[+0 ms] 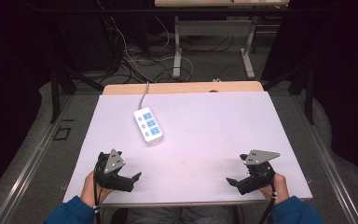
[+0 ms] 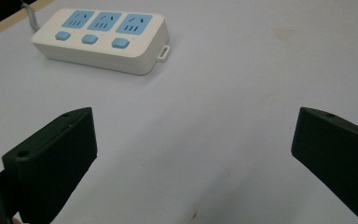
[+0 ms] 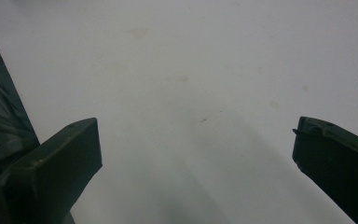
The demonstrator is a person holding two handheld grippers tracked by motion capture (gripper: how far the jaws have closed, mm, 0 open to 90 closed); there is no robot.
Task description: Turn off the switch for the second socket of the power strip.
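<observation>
A white power strip (image 1: 148,125) with three blue sockets lies on the white table top (image 1: 214,130), left of centre; its grey cable (image 1: 143,95) runs off the far edge. My left gripper (image 1: 131,179) rests near the front left edge, a short way in front of the strip, jaws wide apart and empty. In the left gripper view the power strip (image 2: 102,39) lies ahead and to the left of the open left gripper (image 2: 193,121). My right gripper (image 1: 233,182) sits near the front right edge, open, with bare table between the jaws of the right gripper (image 3: 196,128).
A strip of wood (image 1: 182,87) shows along the table's far edge. Beyond it, loose cables (image 1: 135,60) lie on the floor by another table's metal legs (image 1: 177,51). Black frame bars (image 1: 56,93) stand at both sides. The front table edge (image 3: 9,93) is close by the right gripper.
</observation>
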